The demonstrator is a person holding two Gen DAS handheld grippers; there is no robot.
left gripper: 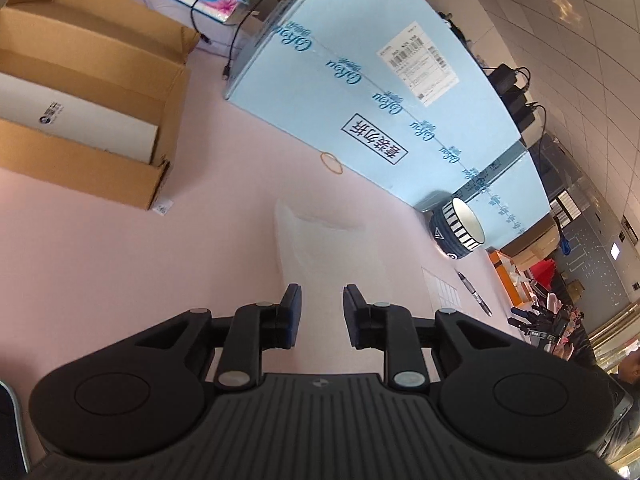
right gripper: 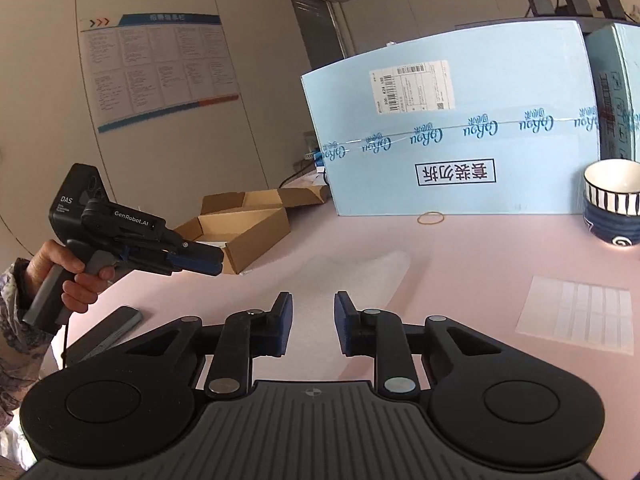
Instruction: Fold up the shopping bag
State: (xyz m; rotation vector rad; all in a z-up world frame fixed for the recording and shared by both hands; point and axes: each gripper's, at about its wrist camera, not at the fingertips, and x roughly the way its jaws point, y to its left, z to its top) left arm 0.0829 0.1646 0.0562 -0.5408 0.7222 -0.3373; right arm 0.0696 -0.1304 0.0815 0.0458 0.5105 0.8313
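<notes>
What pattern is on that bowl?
Dark blue bowl with a black-and-white striped rim band; clearest in the right wrist view.

Left gripper (left gripper: 321, 294) tilted downward, blue-padded jaws slightly apart w/ nothing between them. Right gripper (right gripper: 311, 300) also angled down, jaws a little apart, pads gripping nothing. In the right wrist view the left gripper (right gripper: 216, 261) shows side-on at frame left, held off the surface, fingers nearly together. Person's left hand (right gripper: 68, 276) wraps its grey handle, index finger curled by the trigger; a patterned sleeve (right gripper: 16, 320) covers the wrist. Both units held apart, roughly side by side
</notes>
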